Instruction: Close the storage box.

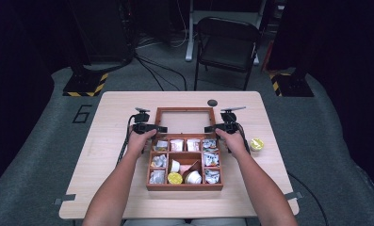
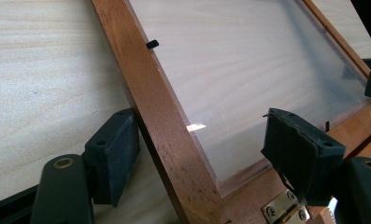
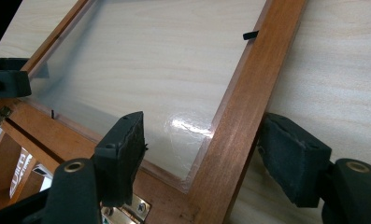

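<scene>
The hinged lid (image 1: 183, 121) lay flat on the tabletop (image 1: 114, 117) behind the box (image 1: 184, 186). Each hand-held gripper, left (image 2: 199, 161) and right (image 3: 206, 156), straddled a wooden side rail, spread, not pinching. The lid looked light and stiff, its clear pane probably slippery and fragile, so the rails seemed safest to grip.

lid (image 1: 184, 121) flat on table (image 1: 118, 108) behind box (image 1: 184, 187); cup (image 1: 256, 144) right of box

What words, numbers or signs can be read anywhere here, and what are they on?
"6": large dark numeral on the grey floor mat left of the table.
Packets in the wooden box: printing too small and blurred to read.
Yellow-and-black hazard stripes on a stand base: a marking, no words.
</scene>
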Motion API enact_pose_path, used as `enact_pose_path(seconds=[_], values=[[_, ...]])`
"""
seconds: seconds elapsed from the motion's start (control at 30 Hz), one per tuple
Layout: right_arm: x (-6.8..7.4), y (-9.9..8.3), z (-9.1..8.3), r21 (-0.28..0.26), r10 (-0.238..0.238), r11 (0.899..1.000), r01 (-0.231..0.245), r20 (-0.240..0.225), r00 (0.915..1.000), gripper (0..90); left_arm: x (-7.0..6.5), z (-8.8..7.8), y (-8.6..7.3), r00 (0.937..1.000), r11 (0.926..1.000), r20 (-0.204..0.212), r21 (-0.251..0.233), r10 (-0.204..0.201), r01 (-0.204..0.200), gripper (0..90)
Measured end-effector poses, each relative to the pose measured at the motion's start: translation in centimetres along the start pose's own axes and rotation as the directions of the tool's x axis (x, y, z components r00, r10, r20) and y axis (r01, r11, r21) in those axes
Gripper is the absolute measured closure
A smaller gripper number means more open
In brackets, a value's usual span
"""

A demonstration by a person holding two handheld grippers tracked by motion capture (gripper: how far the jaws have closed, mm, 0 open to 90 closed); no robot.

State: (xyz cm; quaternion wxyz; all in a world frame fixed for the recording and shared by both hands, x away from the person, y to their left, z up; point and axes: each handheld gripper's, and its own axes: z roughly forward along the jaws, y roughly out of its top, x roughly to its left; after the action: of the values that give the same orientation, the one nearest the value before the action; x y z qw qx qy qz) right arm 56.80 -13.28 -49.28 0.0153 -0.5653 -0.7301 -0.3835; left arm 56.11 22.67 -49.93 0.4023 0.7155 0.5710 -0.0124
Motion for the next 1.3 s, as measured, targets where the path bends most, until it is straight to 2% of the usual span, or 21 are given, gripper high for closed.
enact_pose_path(seconds=[0.03,0.2,0.23,0.3,0.33,0.37,0.47,0.53,0.63,0.7,0.73,0.8,0.97,1.03,1.13,1.17,1.3], values=[[0.0,0.0,0.0,0.002,0.011,1.000,-0.011,-0.003,0.9999,31.5,0.0,0.0,0.0,1.0000,1.0000,-0.001,-0.001,-0.005,0.005,27.0],[0.1,0.0,0.0,-0.004,0.008,1.000,-0.008,0.002,1.0000,31.8,-0.1,-0.1,0.0,1.0000,1.0000,-0.005,-0.004,-0.002,0.002,27.2],[0.2,0.0,-0.1,-0.002,0.021,1.000,-0.021,0.002,0.9998,32.4,-0.1,-0.1,0.0,1.0000,1.0000,-0.005,-0.003,0.007,-0.007,27.4],[0.2,0.1,-0.2,-0.015,0.009,1.000,-0.009,0.004,1.0000,32.6,-0.1,-0.2,0.1,0.9999,0.9999,-0.008,-0.010,0.012,-0.012,28.3],[0.2,0.1,-0.3,-0.017,-0.002,1.000,0.002,0.005,1.0000,32.7,-0.3,-0.3,0.1,0.9999,0.9998,-0.015,-0.021,0.001,-0.002,29.4],[0.4,0.2,-0.4,-0.016,0.017,1.000,-0.017,0.001,0.9999,32.8,-0.3,-0.4,0.2,0.9996,0.9996,-0.020,-0.018,0.021,-0.021,30.2],[0.4,0.3,-0.7,-0.046,0.010,0.999,-0.010,-0.004,0.9999,32.8,-0.5,-0.8,0.3,0.9997,0.9992,-0.018,-0.036,0.016,-0.017,31.7],[0.7,0.4,-0.9,-0.055,-0.005,0.998,0.006,0.005,1.0000,32.8,-0.6,-1.0,0.3,0.9997,0.9987,-0.014,-0.047,0.018,-0.019,31.9],[1.3,0.7,-1.1,-0.041,-0.052,0.998,0.054,0.046,0.9976,32.7,-0.8,-1.3,0.4,0.9999,0.9975,-0.010,-0.071,0.009,-0.010,32.1],[1.7,0.9,-1.4,-0.035,-0.081,0.996,0.083,0.067,0.9945,32.7,-0.8,-1.7,0.5,0.9996,0.9972,-0.007,-0.070,0.028,-0.028,32.6],[1.8,1.0,-1.5,-0.037,-0.087,0.995,0.089,0.067,0.9940,32.8,-0.8,-1.9,0.6,0.9993,0.9965,-0.006,-0.076,0.036,-0.036,33.1],[1.9,1.0,-1.9,-0.053,-0.082,0.995,0.085,0.057,0.9950,34.0,-1.1,-2.3,0.6,0.9998,0.9954,0.007,-0.094,0.017,-0.017,33.9],[2.2,1.1,-2.8,-0.086,-0.087,0.992,0.091,0.043,0.9952,36.1,-1.6,-3.2,0.7,0.9990,0.9928,0.010,-0.112,0.045,-0.043,34.4],[2.4,1.1,-3.2,-0.095,-0.099,0.990,0.103,0.042,0.9942,37.9,-1.9,-3.5,0.7,0.9977,0.9910,0.000,-0.115,0.068,-0.068,34.3],[2.6,1.1,-3.8,-0.104,-0.108,0.988,0.112,0.038,0.9934,39.5,-2.2,-4.0,0.7,0.9975,0.9897,0.005,-0.125,0.070,-0.069,34.3],[2.7,1.0,-3.9,-0.108,-0.111,0.988,0.114,0.037,0.9932,40.1,-2.2,-4.2,0.7,0.9954,0.9883,0.004,-0.120,0.096,-0.095,34.3],[2.9,0.9,-4.6,-0.115,-0.127,0.985,0.130,0.029,0.9914,41.7,-2.7,-4.7,0.7,0.9949,0.9864,0.006,-0.131,0.101,-0.099,34.2]])
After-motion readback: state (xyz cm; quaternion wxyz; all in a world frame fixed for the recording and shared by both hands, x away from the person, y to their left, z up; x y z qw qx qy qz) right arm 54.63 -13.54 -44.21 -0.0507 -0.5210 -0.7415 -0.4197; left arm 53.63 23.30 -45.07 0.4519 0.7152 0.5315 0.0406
